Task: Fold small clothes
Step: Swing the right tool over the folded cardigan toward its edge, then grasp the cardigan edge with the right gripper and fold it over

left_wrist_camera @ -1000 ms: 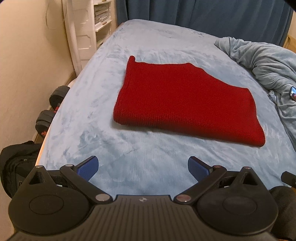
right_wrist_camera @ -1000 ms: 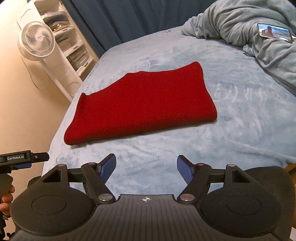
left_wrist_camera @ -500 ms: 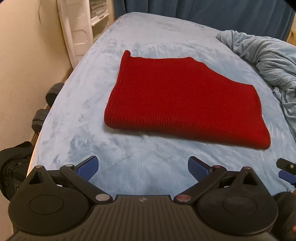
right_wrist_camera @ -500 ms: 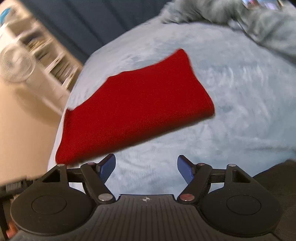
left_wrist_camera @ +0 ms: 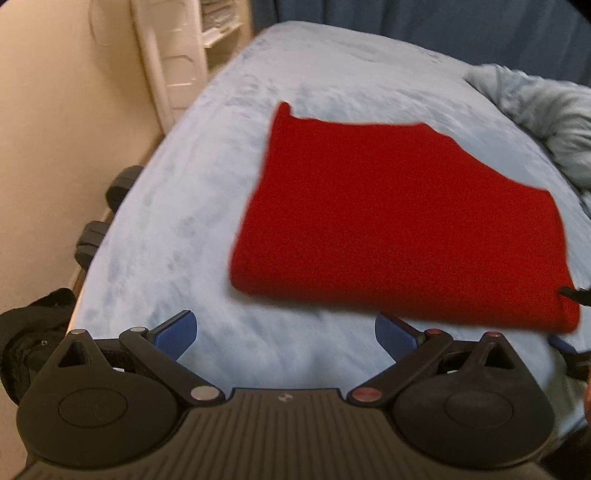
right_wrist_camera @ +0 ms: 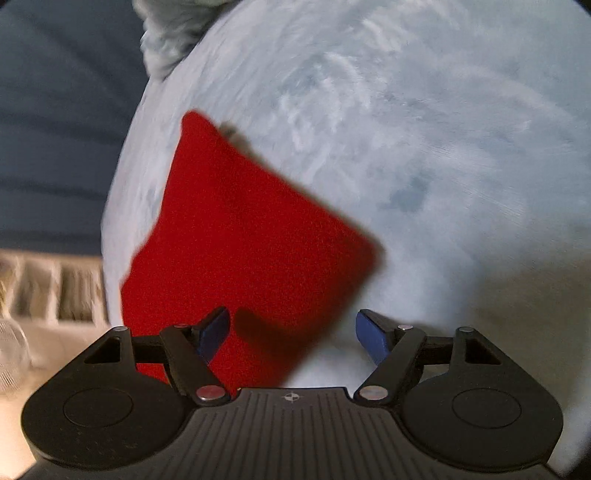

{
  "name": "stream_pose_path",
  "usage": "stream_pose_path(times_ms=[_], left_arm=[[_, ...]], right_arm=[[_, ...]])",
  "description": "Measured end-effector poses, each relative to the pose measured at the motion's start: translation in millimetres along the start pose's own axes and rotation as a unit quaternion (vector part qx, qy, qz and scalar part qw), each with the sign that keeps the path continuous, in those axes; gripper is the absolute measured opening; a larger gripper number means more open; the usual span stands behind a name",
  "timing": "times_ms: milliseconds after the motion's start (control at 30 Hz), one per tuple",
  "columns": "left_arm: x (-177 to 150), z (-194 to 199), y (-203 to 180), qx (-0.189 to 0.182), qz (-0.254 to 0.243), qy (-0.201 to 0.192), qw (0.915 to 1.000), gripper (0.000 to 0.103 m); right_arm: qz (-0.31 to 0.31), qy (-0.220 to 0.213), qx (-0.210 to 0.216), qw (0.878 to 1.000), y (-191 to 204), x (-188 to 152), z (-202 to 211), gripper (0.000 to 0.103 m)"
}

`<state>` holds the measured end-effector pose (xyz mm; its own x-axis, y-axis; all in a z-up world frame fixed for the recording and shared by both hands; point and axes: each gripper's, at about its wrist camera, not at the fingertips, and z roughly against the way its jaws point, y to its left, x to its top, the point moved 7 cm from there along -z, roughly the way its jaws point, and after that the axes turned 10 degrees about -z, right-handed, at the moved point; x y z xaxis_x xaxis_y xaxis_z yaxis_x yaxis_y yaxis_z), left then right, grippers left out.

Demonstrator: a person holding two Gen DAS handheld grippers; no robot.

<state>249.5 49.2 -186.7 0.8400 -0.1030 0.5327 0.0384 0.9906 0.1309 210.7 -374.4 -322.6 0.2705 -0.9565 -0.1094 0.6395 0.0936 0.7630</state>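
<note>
— Pale blue fleece covers the bed (left_wrist_camera: 295, 66) that fills both views. How do the tongs stand?

— From the left wrist camera, the left gripper (left_wrist_camera: 285, 330) has its blue pads spread wide apart, with nothing between them but bare bed cover. It grips nothing. The right gripper (right_wrist_camera: 291, 334) is spread too, and its jaws are opening further. Its left pad sits over the near part of the red cloth, its right pad over the fleece. The cloth's near edge runs in between the two pads, but neither pad presses on it.

— And the garment?

— The red knitted garment (left_wrist_camera: 399, 218) lies flat on the bed, folded into a rough rectangle with one slanted edge. In the left view it sits just beyond the pads, more to the right. In the right view the same cloth (right_wrist_camera: 236, 251) appears tilted, as that camera is rolled over, and the picture is blurred.

— What lies further out?

— A crumpled grey-blue blanket (left_wrist_camera: 546, 122) sits at the bed's far right. Dark blue curtains (left_wrist_camera: 424, 18) hang behind. To the left stands a white shelf unit (left_wrist_camera: 173, 48) against a cream wall (left_wrist_camera: 55, 129), with dark dumbbells (left_wrist_camera: 92, 240) on the floor by the bed's edge.
</note>
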Motion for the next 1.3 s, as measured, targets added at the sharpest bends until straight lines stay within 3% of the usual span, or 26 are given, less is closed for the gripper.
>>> stream_pose_path(times_ms=[33,100,133,233,400,500,567,633,733,800,833,867,967,1000,1033,1067,1133,1167,1300], left_arm=[[4,-7,7,0.01,0.006,-0.004,0.9999,0.103],[12,-22,22,0.039,0.015,-0.007,0.9991,0.103],[15,-31,32,0.06,0.021,-0.002,0.998,0.103],[17,-56,63,0.119,0.046,0.028,0.9915,0.103],[8,-80,96,0.121,0.092,0.047,0.9872,0.103],[-1,-87,104,0.097,0.118,0.046,0.9872,0.103],[-6,-90,106,0.071,0.132,0.039,0.9879,0.103],[-10,-90,106,0.05,0.148,0.029,0.9873,0.103],[-18,-87,113,0.018,0.176,0.018,0.9841,0.103],[-21,-85,120,0.015,0.189,0.015,0.9818,0.103],[-23,-83,126,0.015,0.196,0.013,0.9804,0.103],[-25,-81,131,0.016,0.204,0.011,0.9788,0.103],[-32,-80,141,0.011,0.223,0.009,0.9747,0.103],[-34,-80,142,0.006,0.226,0.011,0.9741,0.103],[-36,-80,143,0.001,0.228,0.014,0.9736,0.103],[-37,-79,144,-0.004,0.23,0.013,0.9731,0.103],[-36,-78,143,-0.013,0.231,0.007,0.9728,0.103],[-34,-79,142,-0.018,0.23,0.007,0.9729,0.103],[-29,-77,132,-0.028,0.221,-0.001,0.9748,0.103]], right_arm=[[-0.008,-0.006,0.015,1.0,3,2,-2,0.082],[0.004,-0.015,0.019,1.0,9,4,-4,0.06],[0.021,-0.022,0.023,0.999,12,4,-4,0.019],[0.068,-0.037,0.025,0.997,26,4,2,0.018],[0.114,-0.06,-0.074,0.989,33,0,-10,0.017],[0.233,-0.104,-0.116,0.96,88,-23,-3,0.016],[0.356,-0.137,-0.099,0.919,147,-57,3,0.015],[0.479,-0.166,-0.082,0.858,202,-110,3,0.015],[0.655,-0.177,-0.018,0.734,251,-227,-6,0.015],[0.752,-0.137,0.018,0.645,244,-312,-23,0.015],[0.787,-0.108,0.025,0.607,229,-348,-35,0.015],[0.812,-0.079,0.021,0.578,211,-374,-48,0.016],[0.855,0.022,-0.021,0.518,144,-423,-96,0.016],[0.867,0.026,-0.028,0.497,128,-431,-103,0.016],[0.881,0.005,-0.026,0.473,118,-437,-102,0.017],[0.886,-0.007,-0.023,0.463,115,-438,-100,0.017],[0.87,0.007,-0.013,0.493,123,-431,-94,0.017],[0.866,0.013,-0.002,0.499,126,-431,-87,0.017],[0.865,0.007,0.035,0.501,133,-438,-66,0.017]])
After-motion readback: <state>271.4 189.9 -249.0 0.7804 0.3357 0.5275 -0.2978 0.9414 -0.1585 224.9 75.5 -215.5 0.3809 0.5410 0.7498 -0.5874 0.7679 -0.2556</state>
